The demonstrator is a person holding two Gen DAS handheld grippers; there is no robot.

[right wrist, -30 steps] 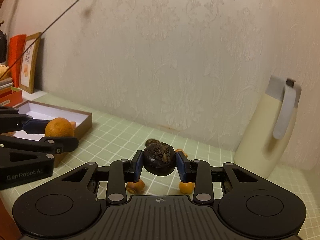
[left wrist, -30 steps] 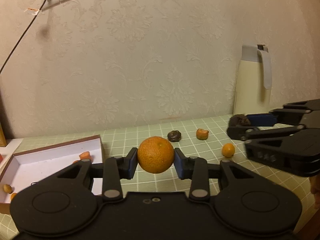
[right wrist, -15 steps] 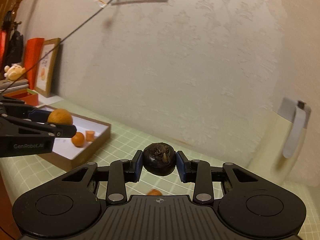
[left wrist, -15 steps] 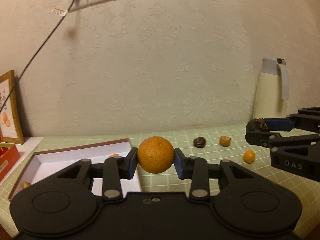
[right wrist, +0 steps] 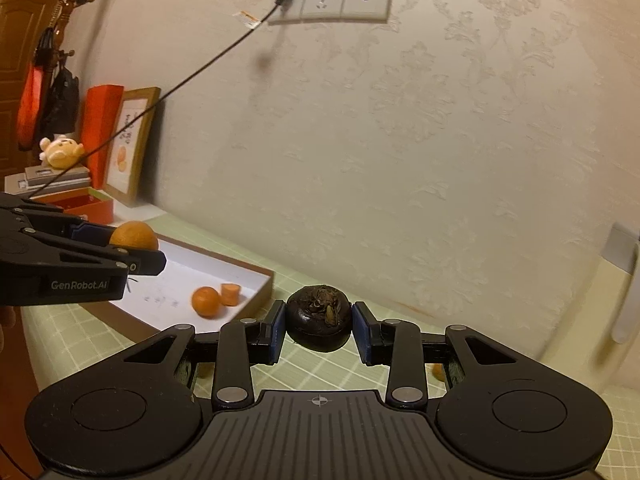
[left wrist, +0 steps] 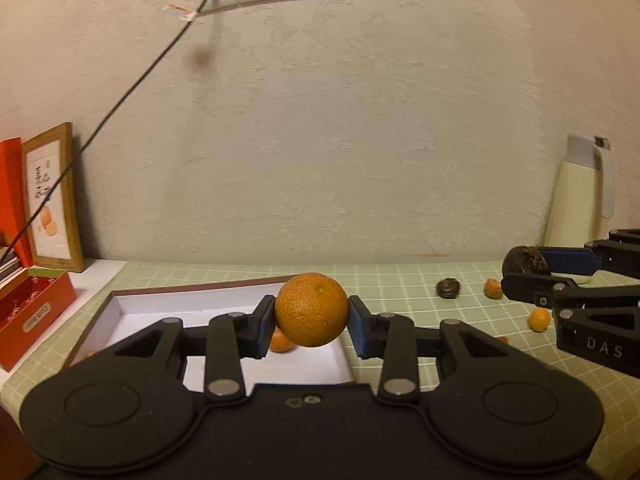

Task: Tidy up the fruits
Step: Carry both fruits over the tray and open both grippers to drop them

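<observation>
Left gripper point(left wrist: 311, 322): clamped on round orange mandarin point(left wrist: 311, 309).
Right gripper point(right wrist: 319, 330): clamped on dark brown water chestnut point(right wrist: 319, 317).
Right view only: orange plush toy point(right wrist: 62, 153) is seen.

over the box: open white box point(left wrist: 120, 312) interior mostly bare, small orange point(right wrist: 206, 301) and cut piece point(right wrist: 231, 293) near its right wall.
left edge: picture frame point(left wrist: 50, 200), red box point(left wrist: 28, 312).
right: loose fruit point(left wrist: 538, 319), thermos point(left wrist: 576, 196).

Small orange point(left wrist: 280, 341) in the box point(left wrist: 116, 304) is half hidden behind left gripper point(left wrist: 311, 322). Thermos point(right wrist: 624, 280) cut off at right edge. Framed print's point(left wrist: 48, 196) text too small to read.
</observation>
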